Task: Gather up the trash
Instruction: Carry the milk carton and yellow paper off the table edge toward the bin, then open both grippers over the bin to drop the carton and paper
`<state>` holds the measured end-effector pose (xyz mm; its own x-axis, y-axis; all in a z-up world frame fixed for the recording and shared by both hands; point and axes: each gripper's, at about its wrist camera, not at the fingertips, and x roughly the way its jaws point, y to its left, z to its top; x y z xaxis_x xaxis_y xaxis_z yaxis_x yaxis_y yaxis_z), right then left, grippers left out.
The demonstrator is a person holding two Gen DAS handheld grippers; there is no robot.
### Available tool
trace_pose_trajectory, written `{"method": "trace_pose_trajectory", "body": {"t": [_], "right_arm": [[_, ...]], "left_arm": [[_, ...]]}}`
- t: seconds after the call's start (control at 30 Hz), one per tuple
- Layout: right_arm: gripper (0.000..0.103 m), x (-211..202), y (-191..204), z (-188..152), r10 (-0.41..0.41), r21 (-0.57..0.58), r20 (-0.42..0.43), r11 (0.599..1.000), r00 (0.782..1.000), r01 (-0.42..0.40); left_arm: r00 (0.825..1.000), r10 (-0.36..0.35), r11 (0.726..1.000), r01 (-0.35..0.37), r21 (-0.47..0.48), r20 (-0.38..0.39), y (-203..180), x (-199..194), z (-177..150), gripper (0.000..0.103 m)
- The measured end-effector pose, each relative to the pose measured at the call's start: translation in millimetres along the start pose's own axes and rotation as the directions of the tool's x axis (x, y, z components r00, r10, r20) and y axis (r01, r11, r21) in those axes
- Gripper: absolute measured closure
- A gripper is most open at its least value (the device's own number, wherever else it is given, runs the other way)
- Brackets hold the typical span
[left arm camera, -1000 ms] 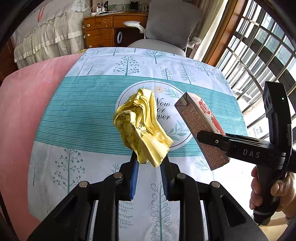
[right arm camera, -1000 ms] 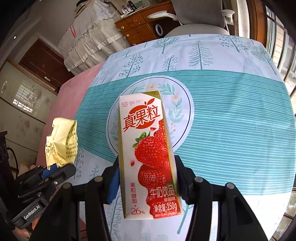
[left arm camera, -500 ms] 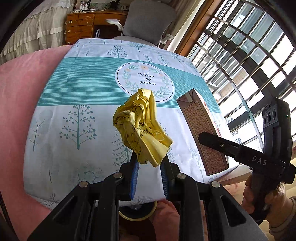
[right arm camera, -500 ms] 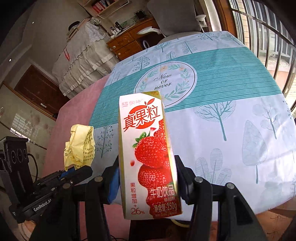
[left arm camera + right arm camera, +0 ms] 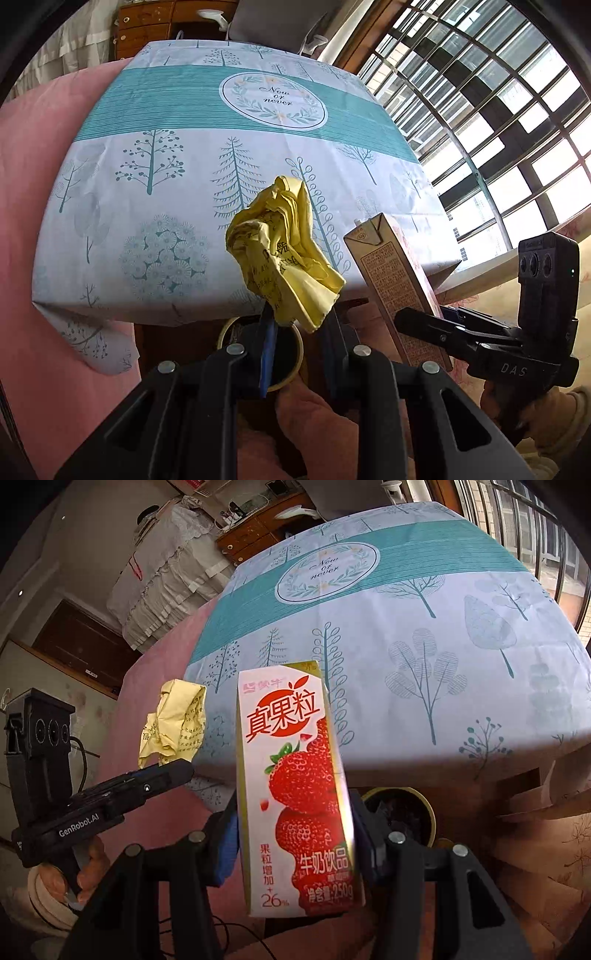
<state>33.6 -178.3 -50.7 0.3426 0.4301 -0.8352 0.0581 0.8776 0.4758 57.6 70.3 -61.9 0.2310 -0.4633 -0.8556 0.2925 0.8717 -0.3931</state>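
The left tool (image 5: 295,332) pinches a yellow wad (image 5: 282,254); the right tool (image 5: 295,834) clamps a carton (image 5: 295,794). Centre each over the bin (image 5: 402,812) below the counter (image 5: 184,147) edge before letting go

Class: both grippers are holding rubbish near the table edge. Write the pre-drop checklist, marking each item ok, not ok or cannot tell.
1. Left gripper clamped on the crumpled yellow paper: ok.
2. Right gripper clamped on the strawberry milk carton: ok.
3. Yellow-rimmed bin visible below the table edge: ok.
4. Paper above the bin's opening: ok, roughly.
5. Carton above the bin's opening: cannot tell; the bin shows beside it.
6. Room left in the bin: cannot tell.
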Motion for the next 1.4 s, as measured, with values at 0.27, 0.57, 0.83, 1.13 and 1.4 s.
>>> {"method": "trace_pose_trajectory", "body": {"t": [0.27, 0.57, 0.83, 1.13, 1.4], "right_arm": [[0.05, 36.0, -29.9, -63.5, -0.001, -0.047, -0.178, 0.999, 0.984, -0.008], [0.05, 139.3, -110.8, -105.3, -0.088, 0.055, -0.272, 0.993, 0.958, 0.107], [0.049, 252.9, -174.7, -121.4, -0.162, 0.062, -0.287, 0.98, 0.944, 0.187], [0.034, 310.5, -219.1, -142.8, -0.183, 0.107, -0.269, 0.97, 0.946, 0.218], [0.033, 294.7, -224.6, -150.5, -0.185, 0.202, -0.218, 0.952, 0.958, 0.229]], "left_arm": [[0.99, 0.033, 0.998, -0.027, 0.049, -0.138, -22.7, 43.3, -72.8, 0.083], [0.958, 0.113, 0.993, -0.113, 0.015, -0.264, -3.7, 169.2, -136.2, 0.083], [0.957, 0.151, 0.988, -0.142, 0.057, -0.247, 16.4, 266.7, -151.1, 0.08], [0.955, 0.225, 0.974, -0.223, 0.03, -0.196, 49.8, 317.5, -153.4, 0.021], [0.939, 0.28, 0.96, -0.277, 0.044, -0.201, 49.2, 317.8, -153.8, 0.013]]}}
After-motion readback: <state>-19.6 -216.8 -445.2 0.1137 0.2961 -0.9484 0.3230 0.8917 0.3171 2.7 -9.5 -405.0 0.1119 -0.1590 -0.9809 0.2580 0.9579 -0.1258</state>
